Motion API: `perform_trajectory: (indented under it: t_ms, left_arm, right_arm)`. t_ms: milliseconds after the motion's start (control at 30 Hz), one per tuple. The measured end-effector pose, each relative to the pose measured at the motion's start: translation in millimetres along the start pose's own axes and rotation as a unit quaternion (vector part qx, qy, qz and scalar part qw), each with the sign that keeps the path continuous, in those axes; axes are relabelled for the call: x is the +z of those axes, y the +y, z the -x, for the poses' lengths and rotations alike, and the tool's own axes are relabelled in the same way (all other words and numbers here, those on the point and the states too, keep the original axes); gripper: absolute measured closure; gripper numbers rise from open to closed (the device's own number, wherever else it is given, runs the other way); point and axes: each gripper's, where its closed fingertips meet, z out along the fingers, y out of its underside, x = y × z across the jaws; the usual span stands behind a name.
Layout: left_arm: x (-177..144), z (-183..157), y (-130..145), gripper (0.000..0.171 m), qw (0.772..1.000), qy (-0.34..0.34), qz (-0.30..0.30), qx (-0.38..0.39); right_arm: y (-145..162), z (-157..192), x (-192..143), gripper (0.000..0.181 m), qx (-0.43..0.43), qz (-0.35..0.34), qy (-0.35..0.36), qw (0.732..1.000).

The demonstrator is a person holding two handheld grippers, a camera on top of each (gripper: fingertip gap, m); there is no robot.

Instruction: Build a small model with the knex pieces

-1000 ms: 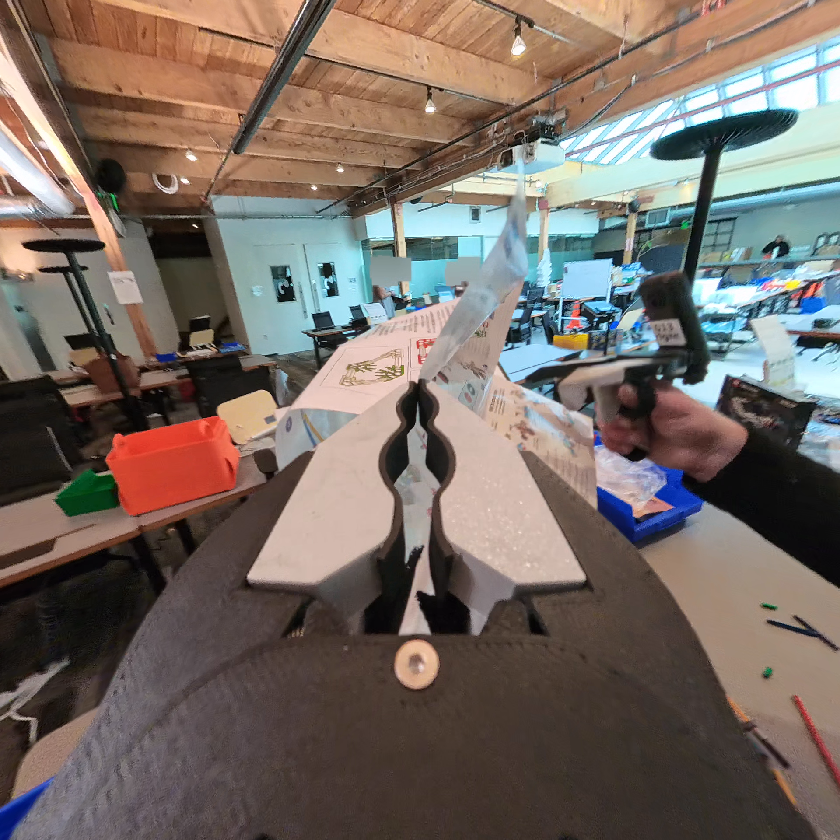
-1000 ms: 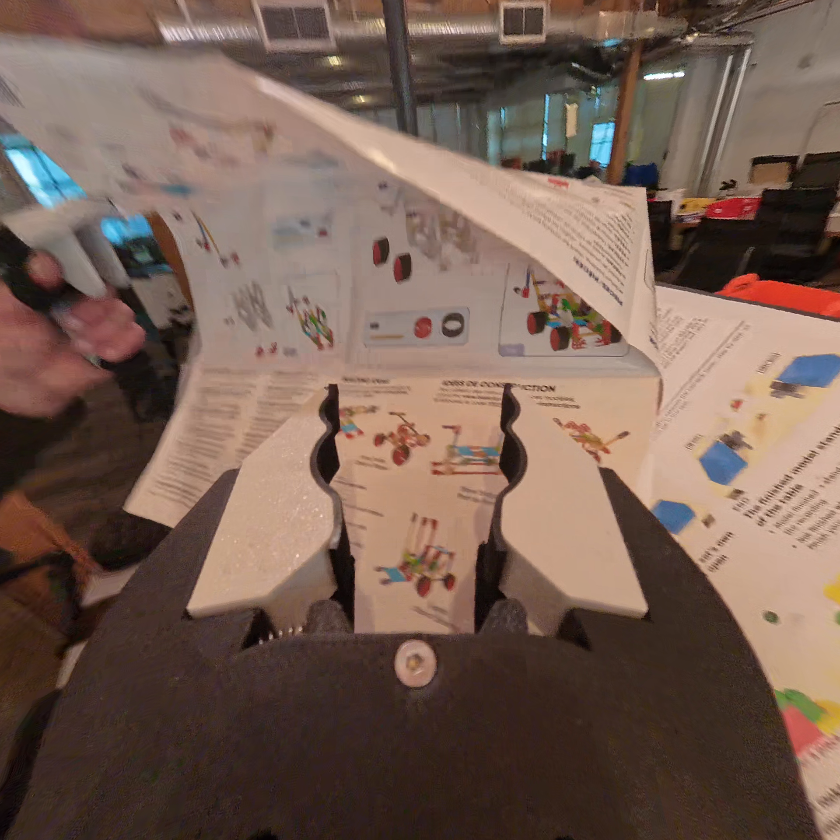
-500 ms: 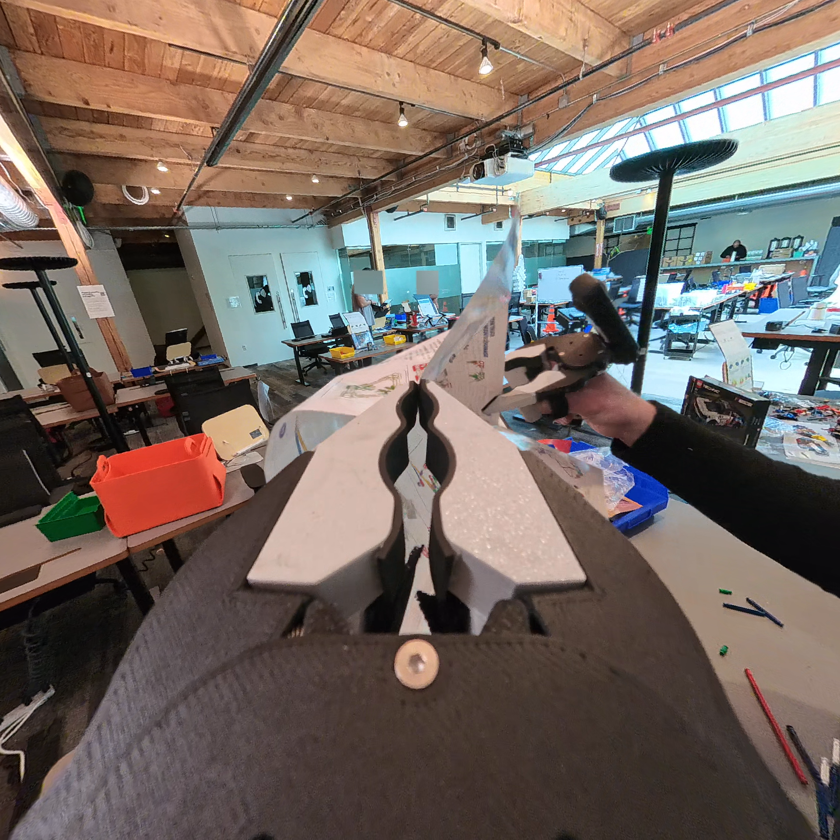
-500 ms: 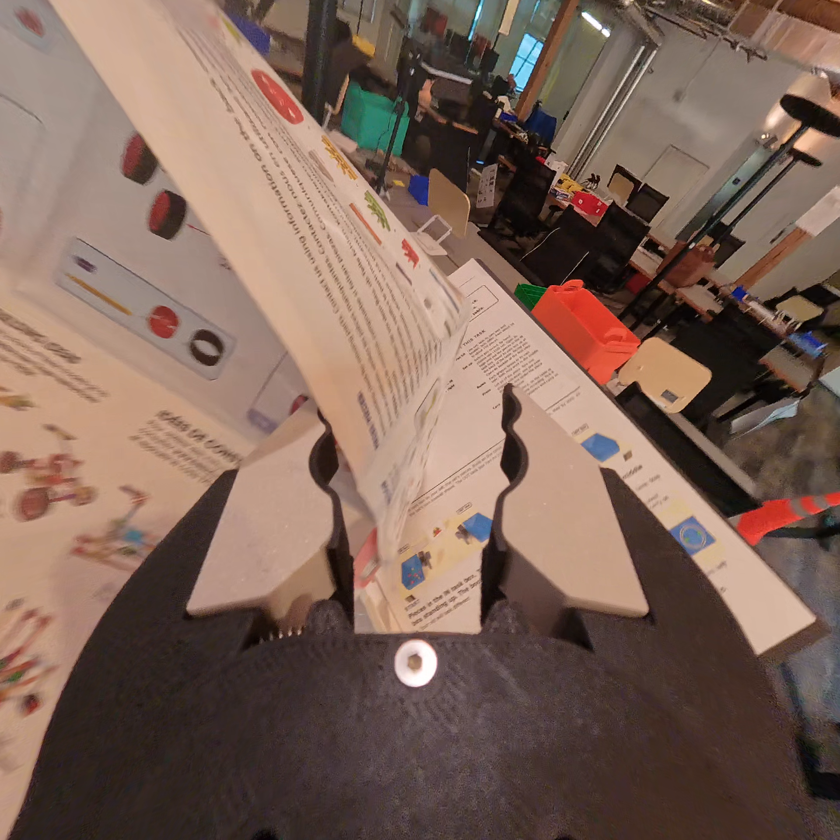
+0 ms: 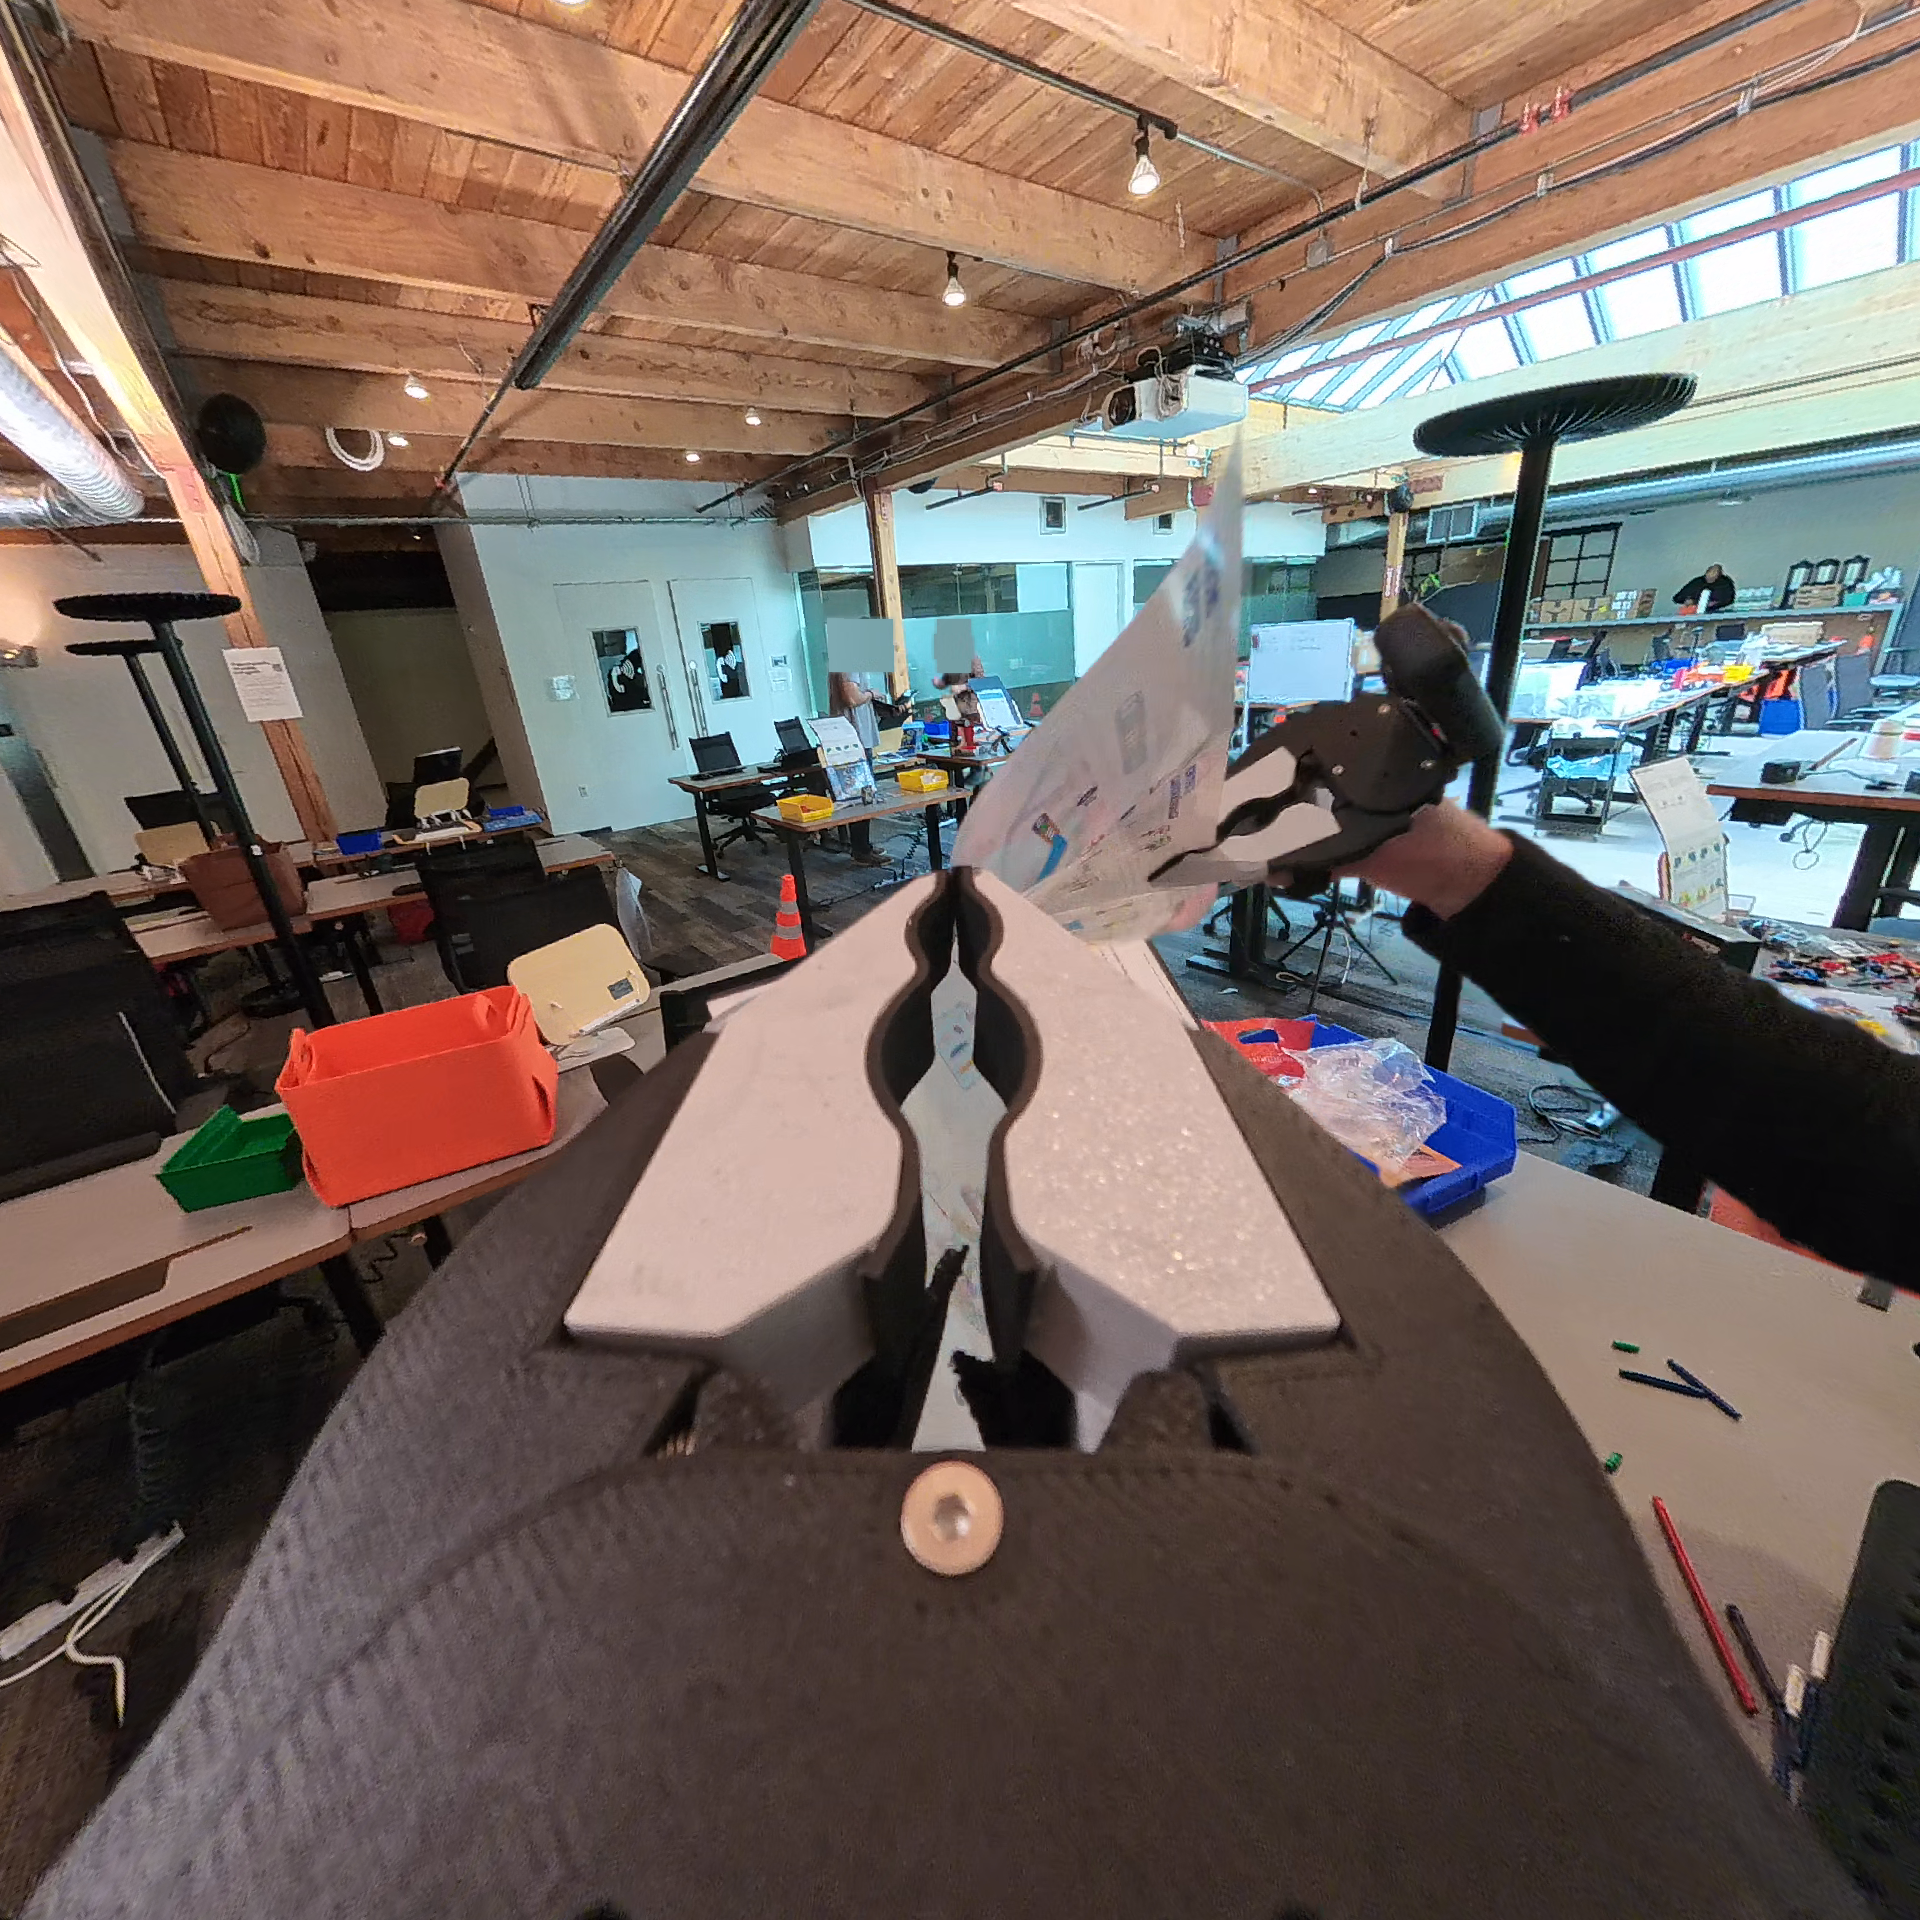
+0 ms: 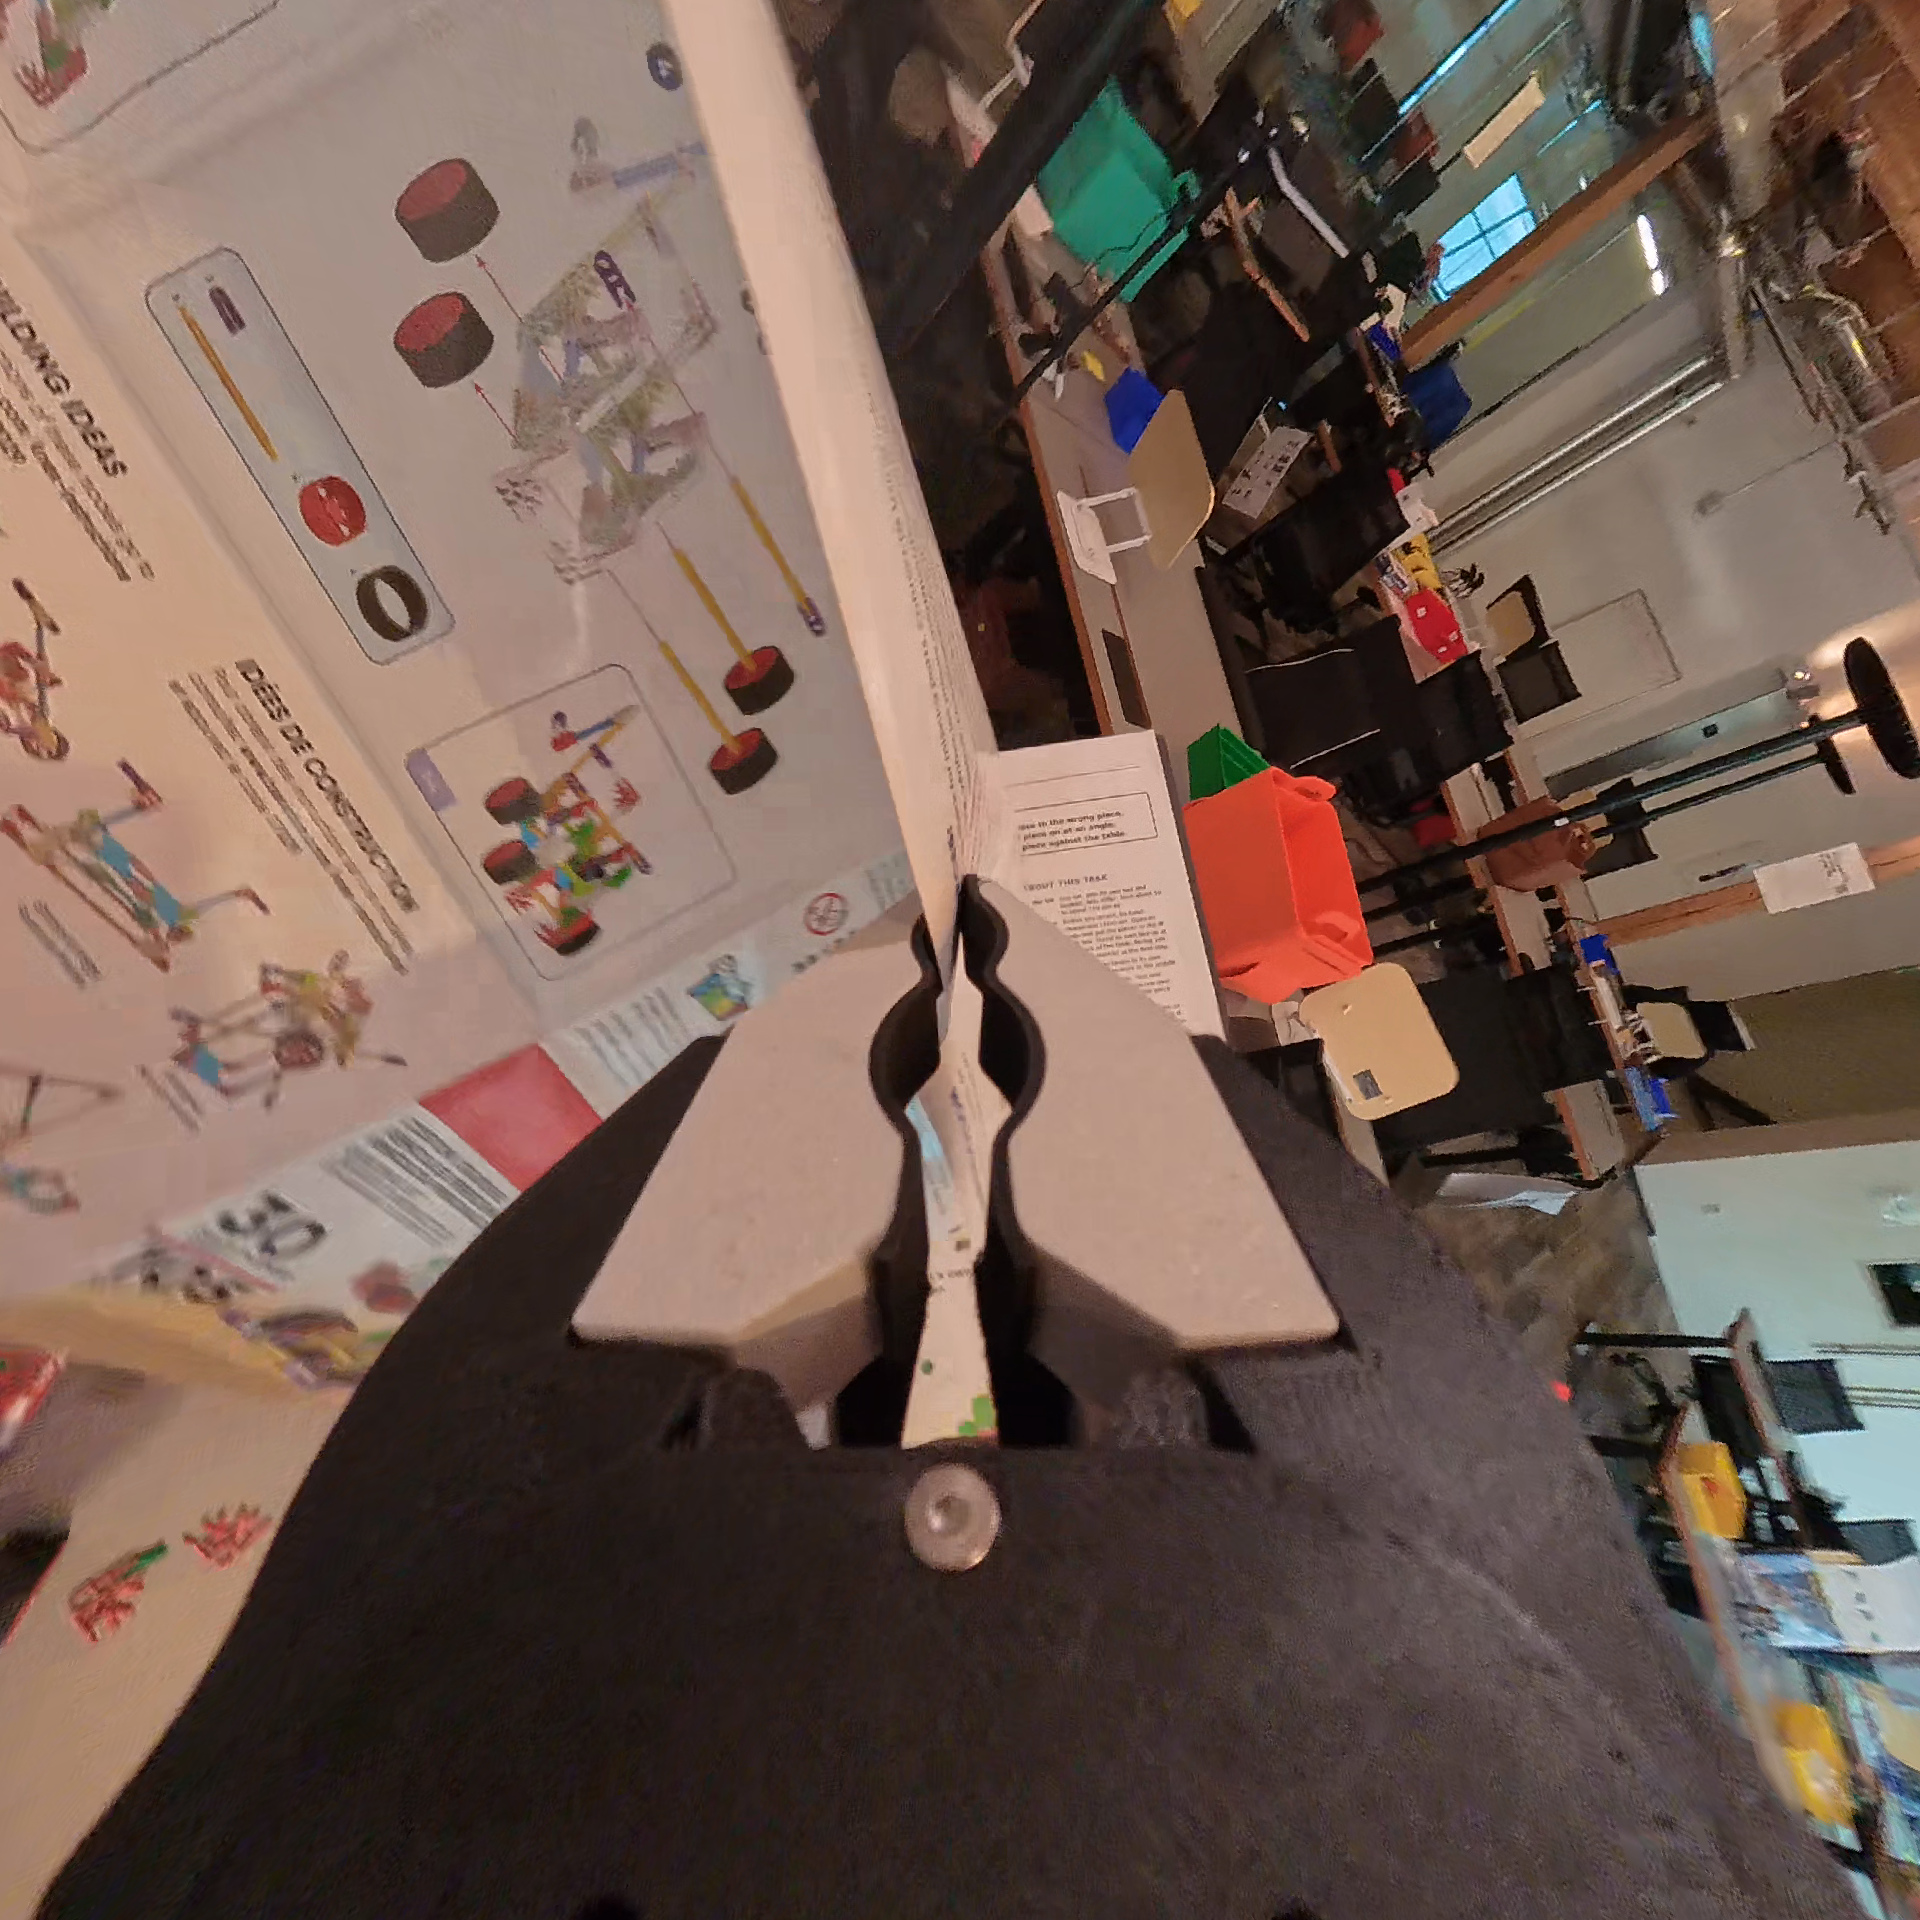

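A large folded printed instruction sheet [image 5: 1122, 769] with coloured pictures is held up in the air between both grippers. My left gripper [image 5: 956, 883] is shut on one edge of the sheet; paper shows between its jaws. My right gripper [image 6: 958, 896] is shut on another edge of the sheet [image 6: 520, 582], which rises past its tips and fills the left of the right wrist view. The right gripper also shows in the left wrist view [image 5: 1226, 821], held by a hand in a black sleeve, pinching the sheet at the right.
An orange bin [image 5: 416, 1091] and a green bin [image 5: 229, 1158] stand on a grey table [image 5: 125, 1247] at the left. A blue tray [image 5: 1455, 1132] with a plastic bag lies at the right. Small coloured rods [image 5: 1704, 1600] lie on the white table. Desks and chairs stand behind. The tips of one gripper are about 35 centimeters away from the tips of the other.
My right gripper has closed on the edge of the sheet and rolled sideways. The sheet has lifted and stands more upright. My left gripper has kept its grip.
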Motion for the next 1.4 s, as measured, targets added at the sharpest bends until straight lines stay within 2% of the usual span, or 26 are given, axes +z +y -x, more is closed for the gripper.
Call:
perform_trajectory:
  t_ms: [167,300,433,633,800,1033,1233,1400]
  left_arm:
    - [2.8,11.9,5.9,0.171,0.999,0.029,0.018,-0.036]
    - [21.4,19.4,30.3,0.171,0.994,0.056,0.045,-0.082]
    - [50.1,29.2,62.7,0.171,0.987,0.075,0.069,-0.127]
    - [100.8,40.2,115.6,0.171,0.973,0.096,0.106,-0.183]
    - [144.1,47.9,156.3,0.171,0.96,0.108,0.139,-0.217]
    - [196.0,65.4,220.8,0.171,0.948,0.092,0.185,-0.243]
    - [232.7,91.2,273.3,0.171,0.944,0.057,0.207,-0.25]
    - [257.1,107.6,298.1,0.171,0.949,0.034,0.203,-0.241]
  right_arm:
    - [4.1,8.3,-26.5,0.181,-0.046,0.061,-0.065,0.995]
    - [25.8,15.4,-40.8,0.181,-0.035,0.122,-0.156,0.98]
    - [55.0,12.1,-45.6,0.181,-0.013,0.186,-0.197,0.962]
    - [100.5,-18.1,-45.8,0.181,-0.018,0.294,-0.165,0.941]
    - [133.3,-50.7,-45.2,0.181,-0.031,0.355,-0.142,0.924]
    - [188.8,-72.7,-20.4,0.181,-0.011,0.398,-0.144,0.906]
    - [234.0,-90.9,18.9,0.181,-0.019,0.414,-0.104,0.904]
    - [265.2,-98.4,44.6,0.181,-0.008,0.412,-0.085,0.907]
